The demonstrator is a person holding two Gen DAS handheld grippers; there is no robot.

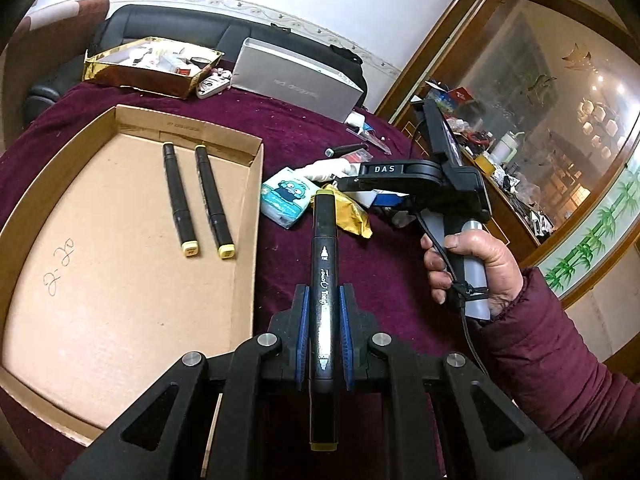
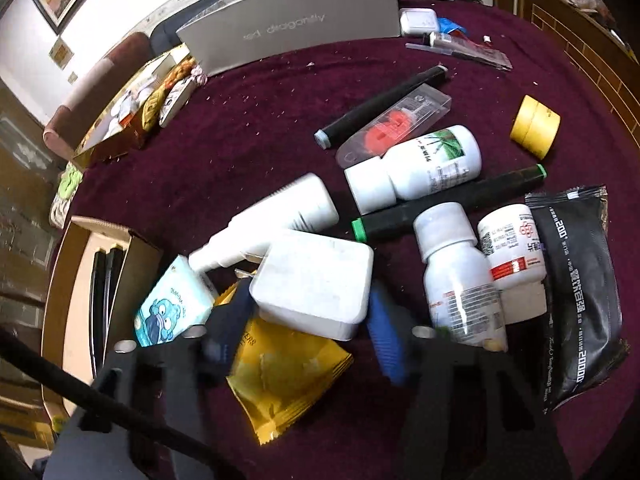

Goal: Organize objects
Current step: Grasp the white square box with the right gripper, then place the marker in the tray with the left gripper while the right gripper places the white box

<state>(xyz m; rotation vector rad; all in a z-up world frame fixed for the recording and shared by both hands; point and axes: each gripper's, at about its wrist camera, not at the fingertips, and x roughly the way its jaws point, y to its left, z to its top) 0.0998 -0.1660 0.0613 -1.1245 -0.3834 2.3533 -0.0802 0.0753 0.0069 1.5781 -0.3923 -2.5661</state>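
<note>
My left gripper (image 1: 323, 300) is shut on a black marker with olive-yellow caps (image 1: 322, 264), held above the maroon cloth just right of the cardboard tray (image 1: 120, 280). Two black yellow-capped markers (image 1: 179, 199) (image 1: 214, 202) lie side by side in the tray. My right gripper (image 2: 310, 300) is open, its blue pads either side of a white charger block (image 2: 316, 284) on the pile; whether they touch it I cannot tell. It also shows in the left wrist view (image 1: 352, 178) over the clutter. A green-capped marker (image 2: 448, 204) and a grey-capped marker (image 2: 380, 106) lie beyond.
White bottles (image 2: 420, 168) (image 2: 460, 276) (image 2: 512, 244), a white spray bottle (image 2: 272, 220), tissue pack (image 2: 172, 300), yellow sachet (image 2: 288, 372), black packet (image 2: 580, 292), yellow tape roll (image 2: 534, 126), clear case (image 2: 396, 124). A grey box (image 2: 288, 28) and gold box (image 1: 152, 66) stand at the back.
</note>
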